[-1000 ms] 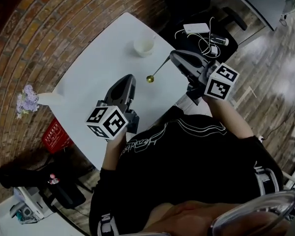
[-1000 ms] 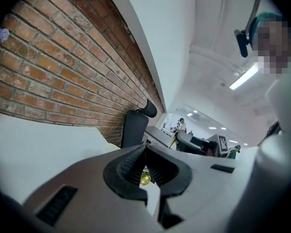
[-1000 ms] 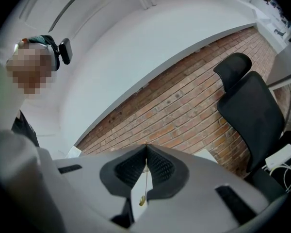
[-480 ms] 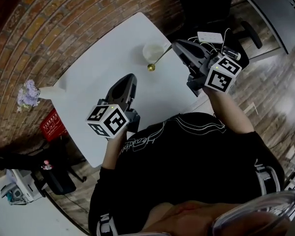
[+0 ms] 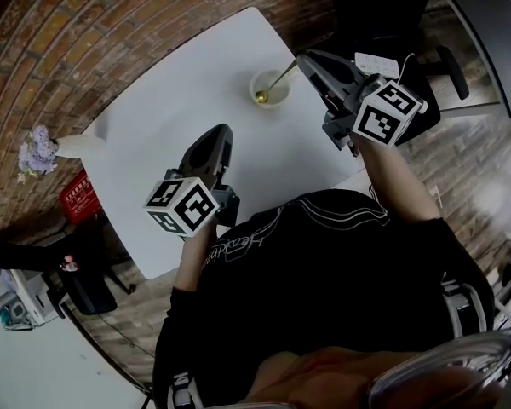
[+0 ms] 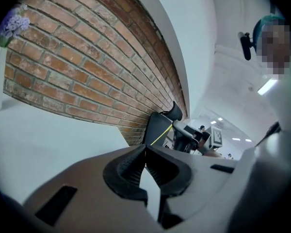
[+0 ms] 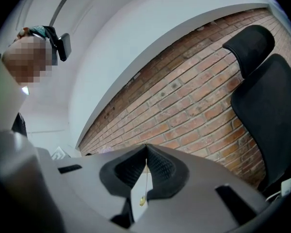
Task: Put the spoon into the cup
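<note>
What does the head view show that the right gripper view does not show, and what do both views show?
Only the head view shows the cup on the white table, with the bowl of the spoon inside the outline of the cup's rim. It also shows the left tool and the purple flowers. Only the right gripper view shows from close by that the jaws are closed on the thin handle. Both show the right tool, the spoon that it holds and a black chair.
</note>
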Available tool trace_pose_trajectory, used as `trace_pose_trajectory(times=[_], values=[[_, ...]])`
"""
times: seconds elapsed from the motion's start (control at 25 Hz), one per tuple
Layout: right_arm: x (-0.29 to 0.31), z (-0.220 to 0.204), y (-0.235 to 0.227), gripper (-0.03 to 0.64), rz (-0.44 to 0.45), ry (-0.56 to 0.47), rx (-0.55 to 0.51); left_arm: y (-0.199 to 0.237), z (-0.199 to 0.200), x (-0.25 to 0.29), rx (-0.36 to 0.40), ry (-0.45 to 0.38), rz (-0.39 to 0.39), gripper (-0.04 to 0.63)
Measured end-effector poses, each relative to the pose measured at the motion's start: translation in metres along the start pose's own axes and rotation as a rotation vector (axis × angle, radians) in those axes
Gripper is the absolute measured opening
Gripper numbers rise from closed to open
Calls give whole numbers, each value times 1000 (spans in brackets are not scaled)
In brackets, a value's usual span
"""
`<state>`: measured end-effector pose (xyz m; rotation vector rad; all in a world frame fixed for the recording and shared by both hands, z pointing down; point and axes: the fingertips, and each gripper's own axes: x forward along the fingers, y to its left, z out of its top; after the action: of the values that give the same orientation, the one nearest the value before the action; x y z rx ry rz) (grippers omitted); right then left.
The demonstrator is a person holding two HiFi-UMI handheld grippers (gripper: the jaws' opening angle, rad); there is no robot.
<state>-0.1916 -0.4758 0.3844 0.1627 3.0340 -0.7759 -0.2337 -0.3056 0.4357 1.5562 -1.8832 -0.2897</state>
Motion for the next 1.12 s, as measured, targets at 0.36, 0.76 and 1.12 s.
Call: trace_pose_trajectory(times=[0.36, 0.76, 1.12], values=[[22, -44, -42, -1, -18, 103, 2, 27, -14, 1, -46, -19, 69, 5], [35, -85, -70, 0, -76, 151, 33, 51, -29, -3, -82, -8, 98, 5], [33, -105, -86, 0, -111, 171, 52, 50, -31, 6, -85, 8, 85, 5]])
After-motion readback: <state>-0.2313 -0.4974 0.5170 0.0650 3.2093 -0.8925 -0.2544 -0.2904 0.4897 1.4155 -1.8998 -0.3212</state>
